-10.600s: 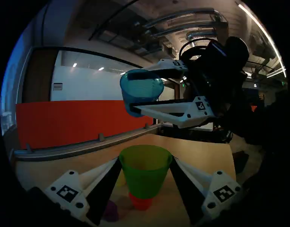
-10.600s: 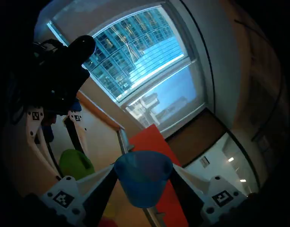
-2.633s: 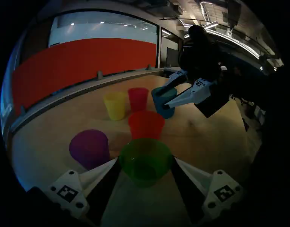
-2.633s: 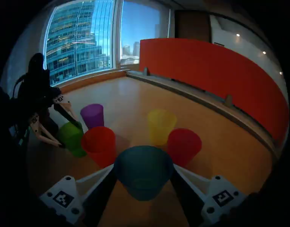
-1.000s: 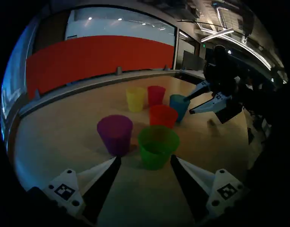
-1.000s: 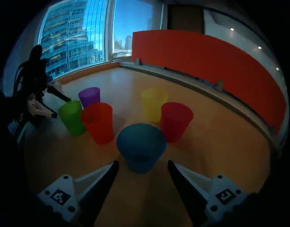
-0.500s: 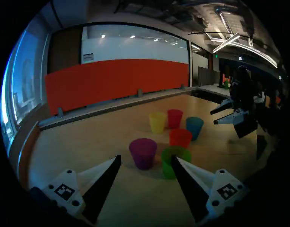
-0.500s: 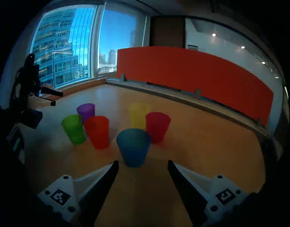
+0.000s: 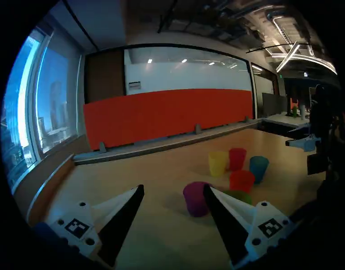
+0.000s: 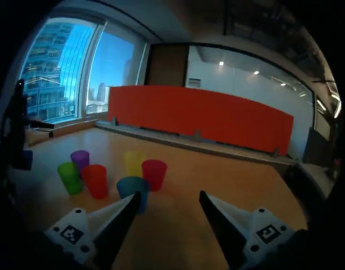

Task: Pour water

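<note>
The left gripper (image 9: 172, 188) is spread wide and empty, with the green cup (image 9: 238, 195) on the wooden table (image 9: 127, 180) at lower right, half hidden by one finger, beside the purple cup (image 9: 196, 198). The right gripper (image 10: 169, 194) is equally wide and empty, with the blue cup (image 10: 129, 185) upright at lower centre-left. With neither cup held, the pour looks finished or paused; another would call for squaring up to one cup and closing on its wall without knocking its neighbours.
</note>
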`<action>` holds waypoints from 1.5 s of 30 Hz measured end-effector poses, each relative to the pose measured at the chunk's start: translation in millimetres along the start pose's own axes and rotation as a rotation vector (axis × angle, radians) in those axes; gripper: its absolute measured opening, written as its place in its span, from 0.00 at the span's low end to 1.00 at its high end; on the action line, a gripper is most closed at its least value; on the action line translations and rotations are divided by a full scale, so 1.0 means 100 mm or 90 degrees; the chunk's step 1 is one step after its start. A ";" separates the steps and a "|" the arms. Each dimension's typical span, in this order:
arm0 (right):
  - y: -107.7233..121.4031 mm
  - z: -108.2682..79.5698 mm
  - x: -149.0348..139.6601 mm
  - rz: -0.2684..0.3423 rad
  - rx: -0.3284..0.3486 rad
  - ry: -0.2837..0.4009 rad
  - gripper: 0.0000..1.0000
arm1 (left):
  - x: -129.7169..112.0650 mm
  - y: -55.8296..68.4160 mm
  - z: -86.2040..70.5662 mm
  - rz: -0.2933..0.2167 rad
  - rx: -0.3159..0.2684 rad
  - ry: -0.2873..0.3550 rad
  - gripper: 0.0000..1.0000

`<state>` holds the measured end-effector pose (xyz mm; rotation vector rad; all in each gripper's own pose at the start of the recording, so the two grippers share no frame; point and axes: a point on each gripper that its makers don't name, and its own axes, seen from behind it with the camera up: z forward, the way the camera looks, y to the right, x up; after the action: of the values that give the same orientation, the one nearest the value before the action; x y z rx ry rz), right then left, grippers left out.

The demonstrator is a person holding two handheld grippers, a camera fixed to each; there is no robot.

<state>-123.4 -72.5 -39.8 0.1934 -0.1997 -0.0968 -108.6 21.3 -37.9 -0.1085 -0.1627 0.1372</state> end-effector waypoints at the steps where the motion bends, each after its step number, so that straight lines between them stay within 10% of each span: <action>1: 0.02 -0.01 0.02 0.003 -0.009 0.007 1.00 | 0.02 -0.01 0.01 -0.005 0.008 0.007 0.97; 24: 0.18 -0.15 0.63 0.060 -0.118 0.148 1.00 | 0.33 -0.33 -0.12 -0.047 0.155 0.110 0.97; 45: 0.20 -0.10 0.40 0.089 -0.138 0.133 1.00 | 0.06 -0.40 0.10 -0.011 0.231 0.123 0.98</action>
<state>-80.4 -55.6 -38.2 -0.0276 0.0068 0.0415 -99.7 -16.8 -22.2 0.2414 0.0548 0.1367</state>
